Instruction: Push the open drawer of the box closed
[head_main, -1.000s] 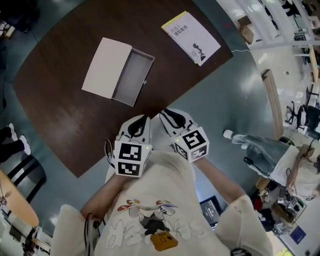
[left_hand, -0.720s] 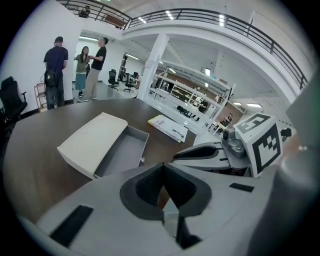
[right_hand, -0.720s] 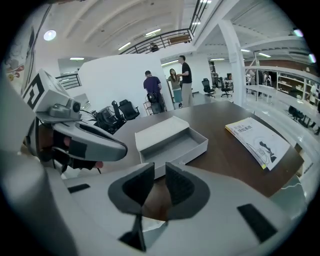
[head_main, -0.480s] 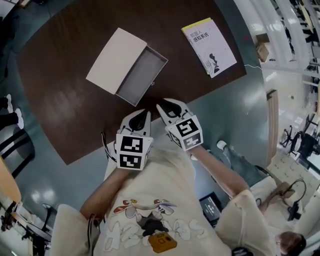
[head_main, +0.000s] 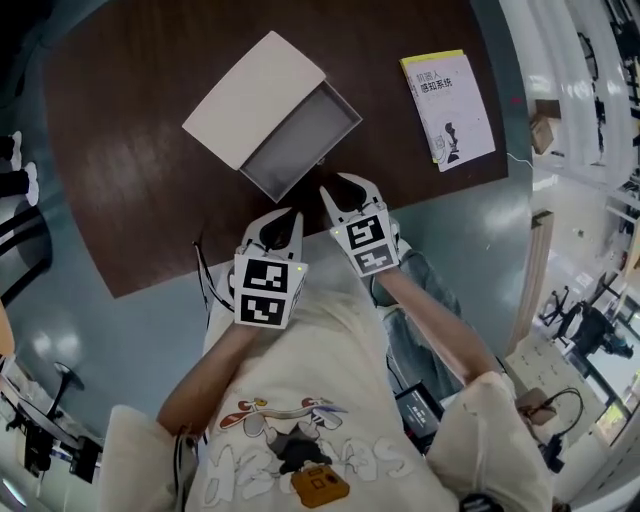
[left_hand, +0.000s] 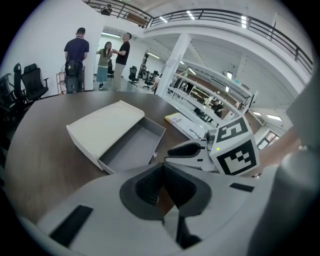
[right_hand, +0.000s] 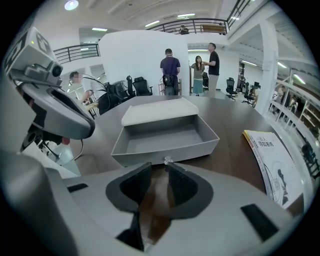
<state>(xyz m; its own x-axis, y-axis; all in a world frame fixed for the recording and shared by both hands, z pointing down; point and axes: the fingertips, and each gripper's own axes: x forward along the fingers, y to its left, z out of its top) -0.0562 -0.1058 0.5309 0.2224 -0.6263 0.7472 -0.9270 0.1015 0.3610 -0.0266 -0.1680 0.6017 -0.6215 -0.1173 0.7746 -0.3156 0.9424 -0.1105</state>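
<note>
A white box (head_main: 255, 95) lies on the dark wooden table (head_main: 130, 200) with its grey drawer (head_main: 300, 140) pulled out toward me. My right gripper (head_main: 345, 185) hovers just short of the drawer front (right_hand: 165, 150), its tips close to the small knob (right_hand: 166, 160). Its jaws have just been opening and now stand open with only table between them (right_hand: 159, 167). My left gripper (head_main: 283, 222) hangs beside it, a little further back from the drawer, with its pads meeting at the tips (left_hand: 162, 167) and nothing held.
A white and yellow booklet (head_main: 447, 105) lies on the table right of the box. The table's near edge runs under my grippers. Several people (left_hand: 75, 55) and office chairs (left_hand: 30, 80) stand far behind the table.
Both grippers have come down and forward, from the table's edge toward the drawer. The right jaws have spread apart. Box and booklet lie where they were.
</note>
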